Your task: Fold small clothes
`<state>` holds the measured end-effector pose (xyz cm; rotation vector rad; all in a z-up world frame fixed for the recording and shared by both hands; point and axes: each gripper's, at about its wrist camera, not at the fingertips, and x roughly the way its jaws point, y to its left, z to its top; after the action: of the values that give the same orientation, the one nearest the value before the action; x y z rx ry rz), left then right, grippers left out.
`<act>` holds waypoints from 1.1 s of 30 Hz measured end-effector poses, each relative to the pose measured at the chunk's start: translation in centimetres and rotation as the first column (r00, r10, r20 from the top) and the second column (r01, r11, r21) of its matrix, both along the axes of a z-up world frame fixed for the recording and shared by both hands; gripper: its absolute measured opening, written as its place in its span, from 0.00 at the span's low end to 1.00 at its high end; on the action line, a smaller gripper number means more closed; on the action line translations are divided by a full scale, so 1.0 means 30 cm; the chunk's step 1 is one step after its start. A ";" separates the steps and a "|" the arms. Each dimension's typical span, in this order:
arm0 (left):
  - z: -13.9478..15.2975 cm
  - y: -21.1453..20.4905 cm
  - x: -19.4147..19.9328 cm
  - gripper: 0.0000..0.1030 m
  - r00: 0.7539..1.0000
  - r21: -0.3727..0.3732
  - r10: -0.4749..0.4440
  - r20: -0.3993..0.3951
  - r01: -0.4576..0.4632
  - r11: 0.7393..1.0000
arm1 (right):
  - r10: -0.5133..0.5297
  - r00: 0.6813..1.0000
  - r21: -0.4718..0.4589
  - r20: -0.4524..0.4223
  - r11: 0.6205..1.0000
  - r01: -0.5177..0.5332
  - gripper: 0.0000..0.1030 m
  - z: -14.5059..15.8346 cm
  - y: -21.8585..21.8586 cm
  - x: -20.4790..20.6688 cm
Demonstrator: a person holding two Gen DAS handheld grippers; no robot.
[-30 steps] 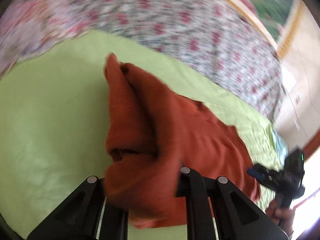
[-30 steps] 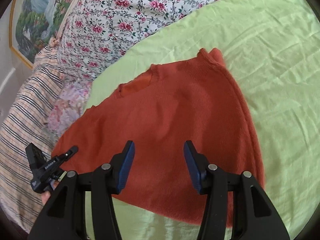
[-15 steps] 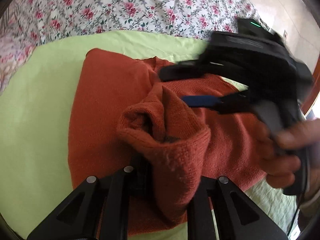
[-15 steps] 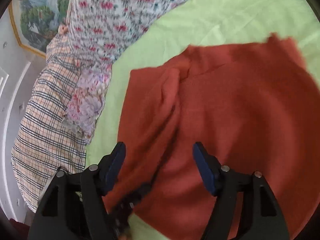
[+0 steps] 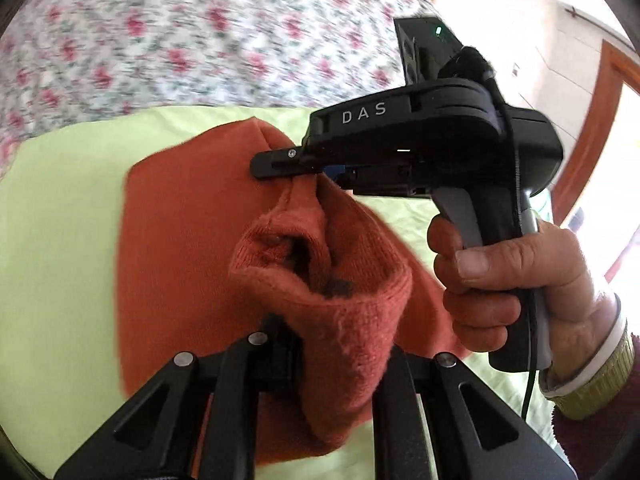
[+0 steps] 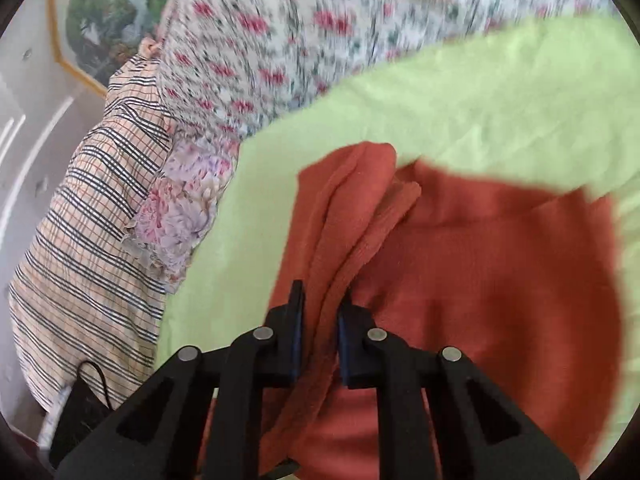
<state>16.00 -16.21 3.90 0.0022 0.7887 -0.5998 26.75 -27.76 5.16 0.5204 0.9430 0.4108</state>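
A rust-orange knit sweater [image 5: 172, 248] lies on a lime-green sheet [image 5: 56, 208]. My left gripper [image 5: 328, 344] is shut on a bunched, lifted fold of the sweater, close to the lens. The right gripper [image 5: 280, 164] shows in the left wrist view, held by a hand [image 5: 516, 280], its fingers pinched on the same fold farther up. In the right wrist view the right gripper [image 6: 320, 336] is shut on a ridge of the sweater [image 6: 500, 280], which spreads to the right over the green sheet [image 6: 460, 104].
A floral quilt [image 5: 200, 32] lies beyond the sheet and also shows in the right wrist view [image 6: 320, 20]. A plaid pillow [image 6: 88, 220] and a flowered cloth [image 6: 176, 216] lie at the left. A framed picture [image 6: 104, 12] hangs on the wall. A doorway [image 5: 600, 128] is at the right.
The right gripper has swung in from the sweater's far side and closed on the raised fold. My left gripper keeps its grip and has carried the fold over the sweater's body.
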 end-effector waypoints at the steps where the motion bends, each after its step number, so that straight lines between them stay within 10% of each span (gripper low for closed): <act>1: -0.011 -0.042 0.003 0.12 1.000 -0.013 -0.016 -0.015 0.016 1.000 | -0.007 1.000 -0.022 0.004 1.000 0.007 0.15 0.007 -0.026 -0.012; 11: -0.147 -0.271 0.016 0.13 0.991 0.003 -0.068 -0.111 0.069 0.998 | -0.113 0.989 -0.145 -0.100 0.985 0.098 0.15 -0.131 -0.316 -0.105; 18: -0.145 -0.285 0.019 0.38 0.983 -0.009 -0.125 -0.136 0.125 0.992 | -0.115 0.990 -0.180 -0.088 0.979 0.097 0.16 -0.151 -0.325 -0.119; 26: -0.089 -0.180 -0.083 0.51 0.971 -0.049 -0.172 -0.164 0.166 0.985 | -0.140 0.988 -0.235 -0.062 0.964 0.122 0.16 -0.144 -0.318 -0.146; 33: -0.047 0.065 -0.086 0.65 0.989 -0.050 0.007 -0.147 -0.014 0.999 | -0.231 0.973 -0.311 -0.031 0.927 0.210 0.25 -0.111 -0.353 -0.224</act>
<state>13.41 -14.28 2.48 -0.0938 0.9150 -0.6150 20.03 -38.35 1.83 0.3518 0.9791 0.0401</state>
